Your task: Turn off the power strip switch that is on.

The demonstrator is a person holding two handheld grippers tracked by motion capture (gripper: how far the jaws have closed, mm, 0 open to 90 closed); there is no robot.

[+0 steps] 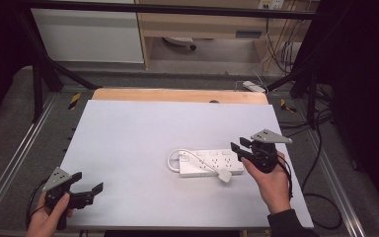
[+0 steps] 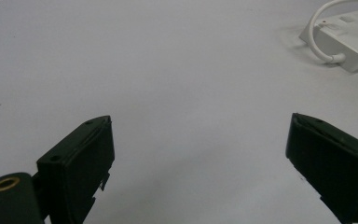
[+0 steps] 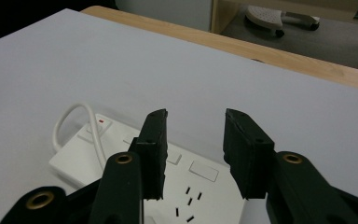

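While both grippers stand open, nothing is held.
Right gripper (image 1: 241, 145) at power strip's (image 1: 205, 163) three o'clock end; left gripper (image 1: 86, 183) well apart, eight o'clock.

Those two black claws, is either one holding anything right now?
No. The left gripper is open over bare table, and the right gripper is open above the power strip, gripping nothing.

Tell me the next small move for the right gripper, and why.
Probably lower the right gripper onto the power strip: its jaws stand open just above the strip's end, nothing held, while the left gripper waits open, far off.
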